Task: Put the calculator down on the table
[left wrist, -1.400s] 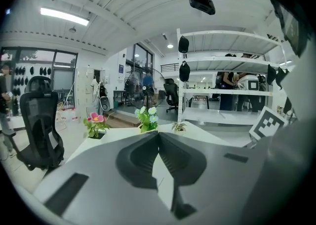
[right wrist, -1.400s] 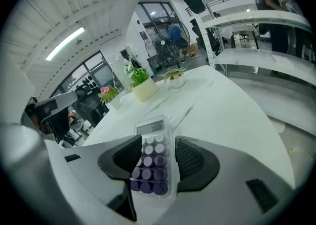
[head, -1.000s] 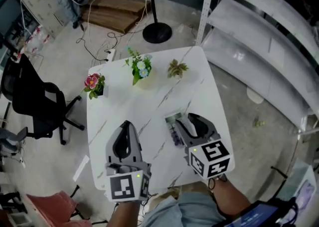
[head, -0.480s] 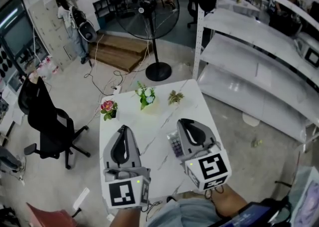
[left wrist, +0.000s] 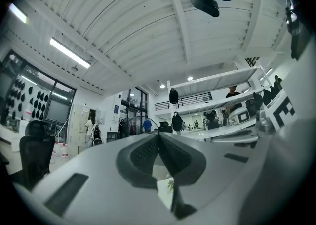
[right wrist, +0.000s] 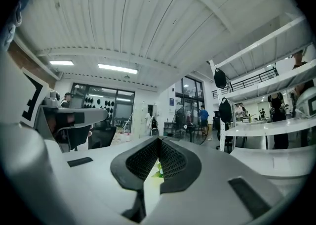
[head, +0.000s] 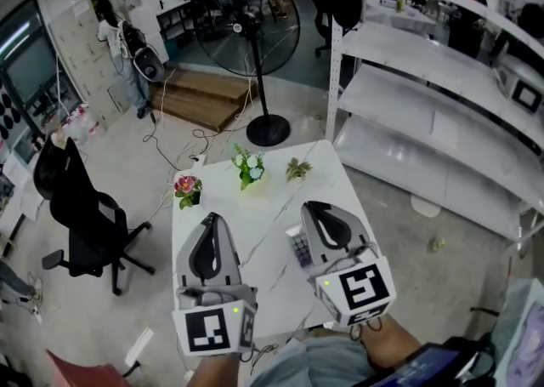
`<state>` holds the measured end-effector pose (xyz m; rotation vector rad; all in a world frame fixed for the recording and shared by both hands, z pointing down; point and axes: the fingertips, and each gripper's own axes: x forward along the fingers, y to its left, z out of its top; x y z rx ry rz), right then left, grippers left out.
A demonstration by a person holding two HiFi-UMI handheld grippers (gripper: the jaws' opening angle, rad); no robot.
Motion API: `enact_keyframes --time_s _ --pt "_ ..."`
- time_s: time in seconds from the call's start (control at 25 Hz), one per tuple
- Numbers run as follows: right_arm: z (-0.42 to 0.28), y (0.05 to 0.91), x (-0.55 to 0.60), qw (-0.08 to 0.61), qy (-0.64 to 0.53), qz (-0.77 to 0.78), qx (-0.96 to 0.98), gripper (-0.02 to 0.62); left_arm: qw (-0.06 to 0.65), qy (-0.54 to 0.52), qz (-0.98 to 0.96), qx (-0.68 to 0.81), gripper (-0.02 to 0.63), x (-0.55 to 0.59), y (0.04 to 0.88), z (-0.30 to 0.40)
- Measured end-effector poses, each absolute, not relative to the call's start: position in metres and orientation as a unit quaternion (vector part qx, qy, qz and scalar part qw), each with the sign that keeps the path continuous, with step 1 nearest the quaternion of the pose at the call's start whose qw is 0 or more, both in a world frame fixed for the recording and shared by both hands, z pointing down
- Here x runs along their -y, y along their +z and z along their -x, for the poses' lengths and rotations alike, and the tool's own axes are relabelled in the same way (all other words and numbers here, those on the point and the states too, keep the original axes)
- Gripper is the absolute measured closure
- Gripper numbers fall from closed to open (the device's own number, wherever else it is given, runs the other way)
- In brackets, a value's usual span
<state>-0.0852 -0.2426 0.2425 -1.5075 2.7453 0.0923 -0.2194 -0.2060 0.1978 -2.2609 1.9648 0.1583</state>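
Since a second ago: both grippers are up off the table, the head camera has tipped up to take in more of the room, and the right jaws, then spread over the calculator, are now together.

The flat grey calculator with dark keys (head: pixel 298 246) lies on the white marble-veined square table (head: pixel 255 217), at its near right, partly hidden under the right gripper (head: pixel 313 206). Nothing touches it, so I judge the put-down done.

The right gripper's pads meet at the tips with nothing between them. The left gripper (head: pixel 210 216), to the left and about level with it, also has its pads pressed together and empty; it seems to take no part in the placing. Both hang clear above the table, probably a rest pose after release.

Far edge: pink flower in a small pot (head: pixel 186 187), white-and-blue posy (head: pixel 249 166), small green plant (head: pixel 297 168), all well apart from the calculator.
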Motion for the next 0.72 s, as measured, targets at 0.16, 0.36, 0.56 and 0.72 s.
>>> enact_keyframes --time_s 0.16,0.36,0.56,0.72 --pt "0.0857 0.2412 0.2399 0.006 0.031 0.481 -0.876 0.583 0.076 0.052 0.752 -0.653 0.598 0.2037 0.1987 0.2202" --pt "0.0839 0.2414 0.2371 0.005 0.028 0.481 -0.876 0.583 0.077 0.049 0.753 -0.651 0.598 0.2017 0.1971 0.2174" --pt "0.0847 0.2413 0.2357 0.005 0.023 0.48 -0.877 0.583 0.081 0.049 0.754 -0.65 0.598 0.2009 0.1963 0.2159" --pt "0.0835 0.2438 0.2366 0.006 0.026 0.478 -0.878 0.583 0.083 0.048 0.755 -0.649 0.598 0.2017 0.1984 0.2138"
